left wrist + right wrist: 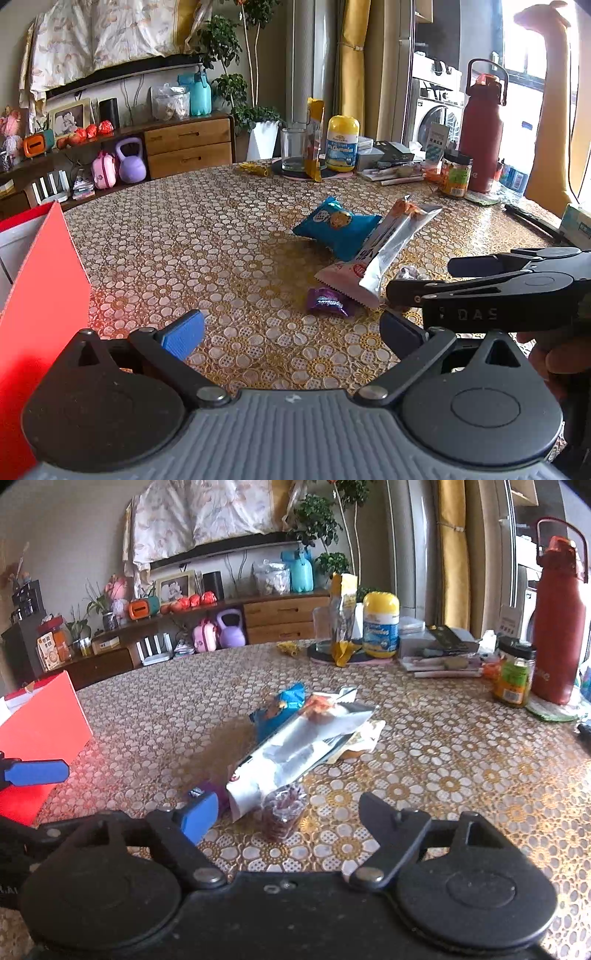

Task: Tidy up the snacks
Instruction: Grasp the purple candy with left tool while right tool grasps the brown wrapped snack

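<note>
On the left wrist view: left gripper [291,332] low over the flower-patterned table [177,236], blue-padded fingers [183,334] spread wide, nothing between them. Ahead, a small heap of snacks: blue cookie pouch [338,230], long silver wrapper [395,245] lying across it, pink-edged packet [341,275] beneath, purple candy [328,302] nearest the jaws and touching that packet. Right gripper [417,280] entering from the right edge, tips just beside the silver wrapper's near end, apparently only slightly parted from this side angle; grip on anything hard to tell here. Red box [40,295] at far left, standing on the table's edge. Farther back: yellow-capped gummies bottle [342,144], drinking glass [294,147], dark red flask [482,136].

On the right wrist view: right gripper [286,812] near the tabletop, fingers [197,818] wide apart and empty. Between them, close to the left pad, a small clear-wrapped reddish sweet [282,810] on the cloth, touching the silver wrapper's lower end. Purple candy barely visible behind the left pad. Yellow packet [360,740] tucked under the wrapper's far side. Left gripper's blue pad [37,771] at the left edge, before the red box.
</note>
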Tool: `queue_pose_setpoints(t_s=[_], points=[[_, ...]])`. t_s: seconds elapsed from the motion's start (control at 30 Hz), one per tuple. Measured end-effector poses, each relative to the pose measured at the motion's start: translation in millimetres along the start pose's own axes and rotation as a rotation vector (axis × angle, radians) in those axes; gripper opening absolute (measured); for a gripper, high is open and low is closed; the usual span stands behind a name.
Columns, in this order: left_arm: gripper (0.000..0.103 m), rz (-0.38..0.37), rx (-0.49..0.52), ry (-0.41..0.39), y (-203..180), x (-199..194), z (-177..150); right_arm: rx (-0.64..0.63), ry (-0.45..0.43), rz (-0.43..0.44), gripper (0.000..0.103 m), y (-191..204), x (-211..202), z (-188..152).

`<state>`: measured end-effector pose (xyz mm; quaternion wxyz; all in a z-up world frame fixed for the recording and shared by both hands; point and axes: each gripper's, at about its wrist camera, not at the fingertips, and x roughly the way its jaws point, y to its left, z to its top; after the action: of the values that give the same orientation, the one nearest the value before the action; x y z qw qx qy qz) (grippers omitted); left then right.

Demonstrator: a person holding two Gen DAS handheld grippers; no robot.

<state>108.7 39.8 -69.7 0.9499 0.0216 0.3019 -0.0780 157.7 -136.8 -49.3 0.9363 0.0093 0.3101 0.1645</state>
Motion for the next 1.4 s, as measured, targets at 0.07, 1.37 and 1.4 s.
queue_pose_setpoints(t_s=[0.07,1.37,1.4], points=[[0.102,0.002,0.005,0.008,-0.2,5.1,-0.3,-0.005,0.01,0.005,0.077,0.7,5.5,-0.1],[0.072,-0.073,0.074,0.058,-23.3,79.6,5.8,0.099,0.002,-0.004,0.027,-38.7,-10.7,-5.8],[0.07,-0.079,0.074,0.057,-23.5,80.6,6.6,0.101,0.0,-0.003,0.027,-38.7,-11.6,-5.7]])
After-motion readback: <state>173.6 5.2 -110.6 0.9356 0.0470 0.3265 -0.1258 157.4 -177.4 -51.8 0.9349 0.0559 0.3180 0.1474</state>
